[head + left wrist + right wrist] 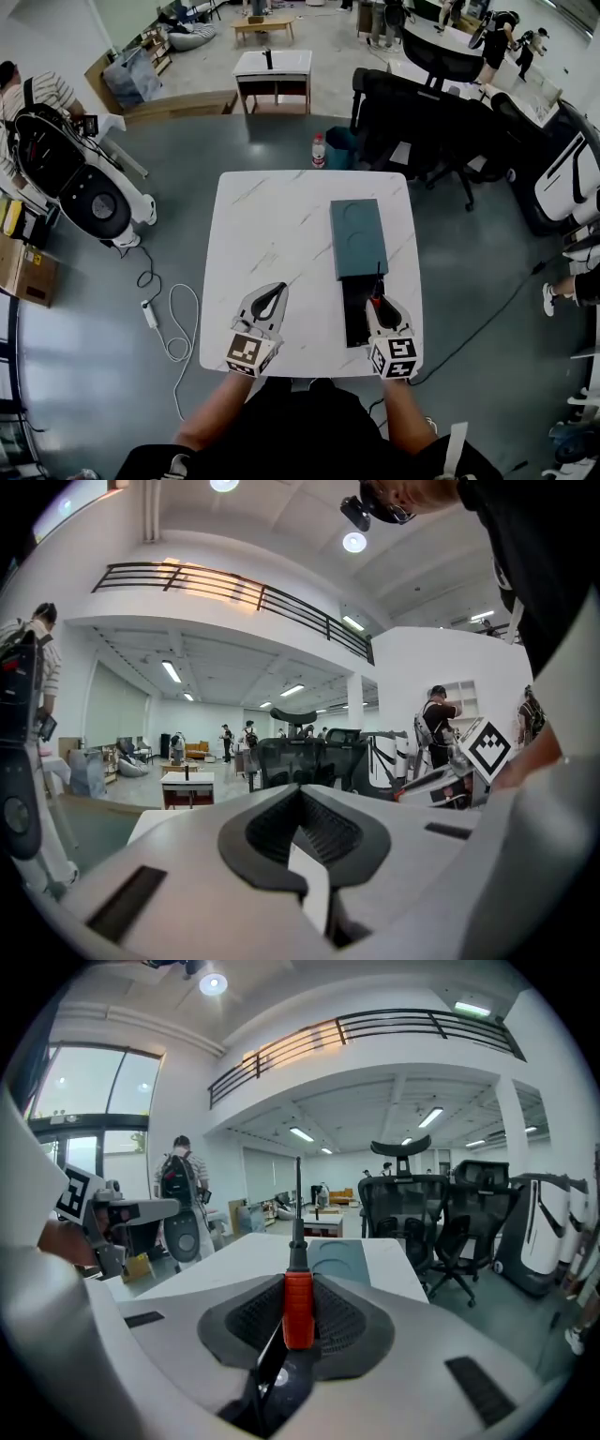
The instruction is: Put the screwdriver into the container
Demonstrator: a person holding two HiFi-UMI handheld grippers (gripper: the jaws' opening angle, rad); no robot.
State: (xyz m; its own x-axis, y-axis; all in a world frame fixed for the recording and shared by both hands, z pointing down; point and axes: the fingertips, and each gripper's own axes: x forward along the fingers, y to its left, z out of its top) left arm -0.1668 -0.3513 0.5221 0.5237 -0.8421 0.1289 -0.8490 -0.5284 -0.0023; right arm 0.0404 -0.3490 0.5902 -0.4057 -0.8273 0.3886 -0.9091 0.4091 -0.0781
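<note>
The container lies on the right half of the white marble table: a teal box with two round recesses, and a black tray sticking out of its near end. My right gripper hovers over the tray's right side, shut on a screwdriver. In the right gripper view the red handle sits between the dark pads, and the thin shaft points away, toward the teal box. My left gripper rests near the table's front edge, jaws together and empty.
A water bottle stands on the floor beyond the table's far edge. Black office chairs crowd the far right. A white machine and a cable with a power strip lie on the floor to the left.
</note>
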